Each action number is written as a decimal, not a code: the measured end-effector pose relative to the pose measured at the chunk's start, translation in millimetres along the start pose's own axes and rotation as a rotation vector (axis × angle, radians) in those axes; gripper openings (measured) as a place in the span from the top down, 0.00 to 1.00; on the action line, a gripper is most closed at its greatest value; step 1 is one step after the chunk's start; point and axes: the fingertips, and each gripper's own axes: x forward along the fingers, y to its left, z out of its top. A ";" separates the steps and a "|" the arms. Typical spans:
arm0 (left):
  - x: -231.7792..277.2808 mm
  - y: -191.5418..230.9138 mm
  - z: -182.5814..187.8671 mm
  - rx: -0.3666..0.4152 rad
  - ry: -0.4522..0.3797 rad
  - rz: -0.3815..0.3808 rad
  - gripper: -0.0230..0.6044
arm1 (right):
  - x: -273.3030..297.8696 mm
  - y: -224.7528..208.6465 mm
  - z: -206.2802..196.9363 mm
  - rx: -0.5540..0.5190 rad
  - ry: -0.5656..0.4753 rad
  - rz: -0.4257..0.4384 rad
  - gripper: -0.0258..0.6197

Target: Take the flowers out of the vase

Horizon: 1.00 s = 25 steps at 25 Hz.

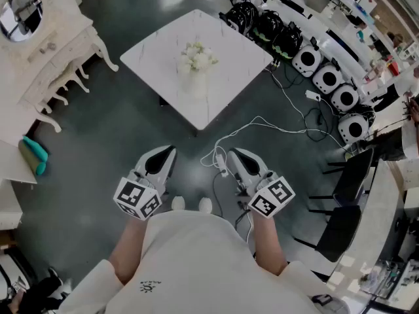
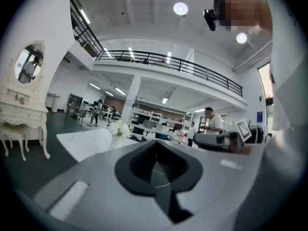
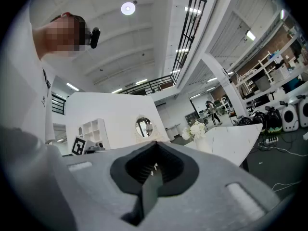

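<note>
- The flowers [image 1: 198, 56], white and bunched, are pictured standing in a pale vase [image 1: 193, 82] near the middle of a white marble table [image 1: 232, 54]. None has been taken out.
- The left gripper [image 1: 169, 151] is held level over the dark floor, well short of the table's near corner. Its jaws are pressed together and are empty.
- The right gripper [image 1: 232, 152] is held just beside the left one, equally far from the table and pointed level toward it. Its jaws are likewise clenched on nothing.
- Both grippers are kept close to the person's body, and the flowers and vase are touched by neither.
- A white cable [image 1: 262, 124] is seen looped on the floor between the table's near corner and the right gripper.
- A cream dressing table with an oval mirror [image 1: 19, 13] is set to the left of the table.
- A row of round white machines [image 1: 330, 77] is lined up to the table's right.
</note>
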 end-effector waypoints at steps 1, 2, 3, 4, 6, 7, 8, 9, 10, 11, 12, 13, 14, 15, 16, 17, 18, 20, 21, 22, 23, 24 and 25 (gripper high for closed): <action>-0.1 0.8 -0.1 0.000 -0.002 -0.002 0.98 | 0.9 0.1 -0.3 -0.002 -0.001 0.000 0.96; -0.2 1.8 0.1 0.001 -0.004 -0.004 0.98 | 2.1 0.2 -0.4 -0.004 -0.003 -0.001 0.96; -0.3 3.3 0.5 0.001 -0.006 -0.006 0.98 | 3.5 0.3 -0.1 -0.005 -0.005 -0.002 0.96; -0.5 5.4 1.2 0.000 -0.007 -0.008 0.98 | 5.3 0.5 0.6 -0.006 -0.008 -0.004 0.96; -1.0 10.1 3.1 -0.002 -0.008 -0.012 0.98 | 8.8 1.3 2.2 -0.011 -0.011 -0.010 0.96; -1.2 12.1 4.1 -0.003 -0.009 -0.015 0.98 | 10.1 1.8 2.7 -0.014 -0.012 -0.014 0.96; -1.2 13.6 5.4 -0.002 -0.010 -0.017 0.98 | 11.0 2.3 3.2 -0.018 -0.012 -0.017 0.96; -1.0 14.8 6.9 0.000 -0.013 -0.021 0.98 | 11.7 2.8 4.0 -0.020 -0.015 -0.018 0.96; -0.8 15.8 8.6 0.002 -0.016 -0.025 0.98 | 12.2 3.4 5.2 -0.018 -0.020 -0.018 0.96; -0.8 16.8 10.1 0.003 -0.019 -0.029 0.98 | 12.7 4.3 6.6 -0.013 -0.028 -0.016 0.96; -1.2 18.0 11.3 0.004 -0.022 -0.033 0.98 | 13.4 5.2 7.9 -0.004 -0.037 -0.014 0.96; -1.9 19.3 12.0 0.003 -0.024 -0.037 0.98 | 14.1 5.9 8.8 0.006 -0.044 -0.014 0.96; -2.7 20.5 12.5 0.002 -0.026 -0.040 0.98 | 14.7 6.2 9.1 0.012 -0.049 -0.018 0.96; -3.5 21.5 12.6 0.001 -0.028 -0.044 0.98 | 15.3 6.0 9.0 0.017 -0.051 -0.024 0.96; -4.2 22.2 12.8 0.000 -0.030 -0.047 0.98 | 15.9 5.9 8.7 0.020 -0.051 -0.029 0.96; -5.2 22.8 12.9 0.000 -0.031 -0.051 0.98 | 16.5 6.0 8.4 0.023 -0.049 -0.033 0.96; -6.4 23.3 13.0 0.001 -0.031 -0.053 0.98 | 17.0 6.4 8.4 0.025 -0.048 -0.035 0.96; -9.8 25.2 13.4 0.003 -0.030 -0.058 0.98 | 18.6 8.0 8.7 0.029 -0.046 -0.039 0.96; -12.2 27.3 14.0 0.002 -0.031 -0.060 0.98 | 20.2 8.9 8.8 0.029 -0.045 -0.043 0.96; -15.0 30.4 14.6 0.001 -0.032 -0.060 0.98 | 22.4 9.9 8.6 0.031 -0.046 -0.047 0.96; -18.0 34.2 15.0 0.000 -0.034 -0.060 0.98 | 25.1 11.2 8.2 0.032 -0.047 -0.050 0.96; -21.3 38.3 14.7 -0.001 -0.035 -0.059 0.98 | 27.8 13.3 7.5 0.033 -0.048 -0.050 0.96; -24.8 42.1 13.7 -0.003 -0.035 -0.057 0.98 | 30.2 16.2 6.3 0.030 -0.049 -0.049 0.96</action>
